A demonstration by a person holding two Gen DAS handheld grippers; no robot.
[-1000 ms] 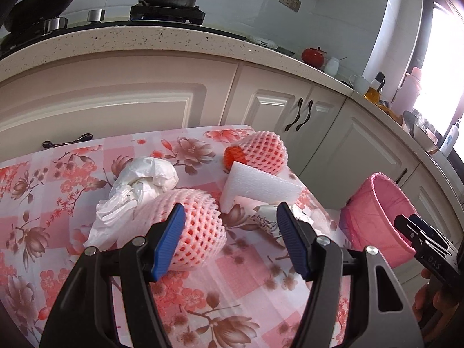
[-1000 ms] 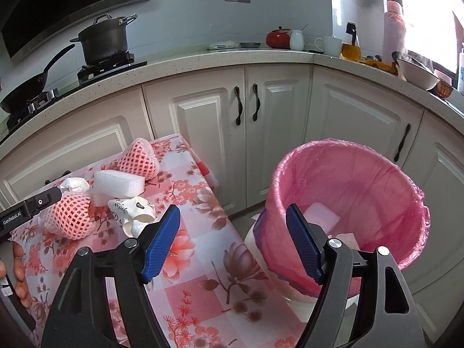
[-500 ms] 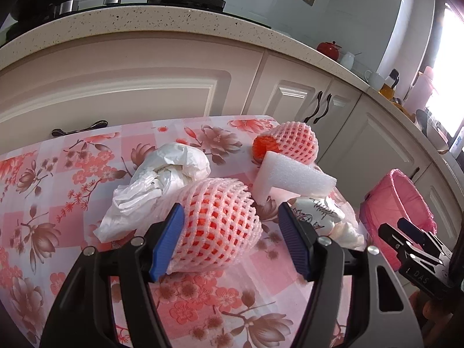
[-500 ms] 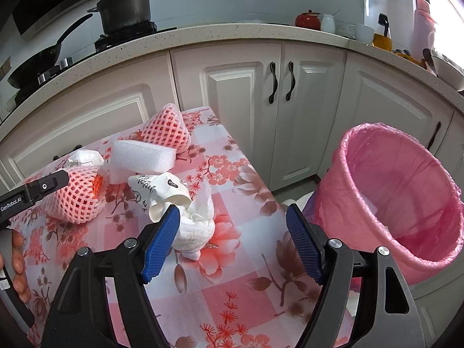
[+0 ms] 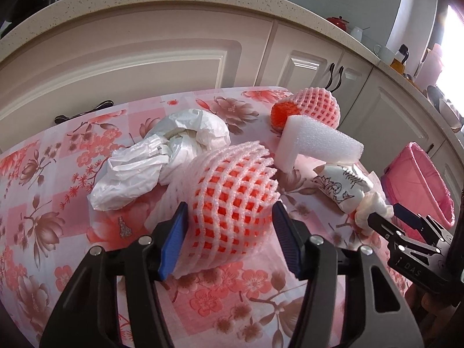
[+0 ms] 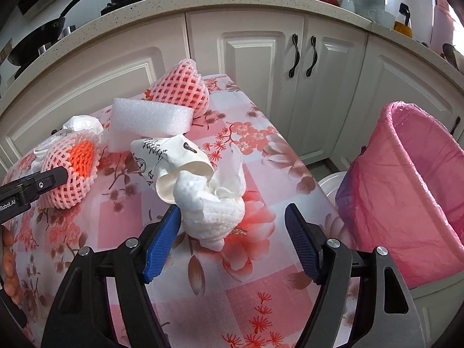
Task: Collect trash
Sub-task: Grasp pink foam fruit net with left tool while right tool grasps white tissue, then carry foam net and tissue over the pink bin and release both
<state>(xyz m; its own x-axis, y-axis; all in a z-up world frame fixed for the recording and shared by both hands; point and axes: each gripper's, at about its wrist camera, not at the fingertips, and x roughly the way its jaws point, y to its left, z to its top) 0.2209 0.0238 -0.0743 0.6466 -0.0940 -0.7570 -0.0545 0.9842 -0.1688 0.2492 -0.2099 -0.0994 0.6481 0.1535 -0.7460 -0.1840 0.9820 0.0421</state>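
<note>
The pink-lined bin (image 6: 406,191) is seen at the right of the right wrist view, beside the flowered table (image 6: 261,295); everything gathered should be carried there. In the left wrist view the left gripper (image 5: 229,237) is closing around the near foam net (image 5: 229,200) at centre frame, the pads just at its sides and not yet seen pressing; the soft mesh is judged best squeezed across its middle so it is not flicked away. The right gripper (image 6: 232,240) is closing too, still wide, with the crumpled tissue (image 6: 214,206) and paper cup (image 6: 171,159) low centre between its jaws; the tissue should be centred before the pinch
</note>
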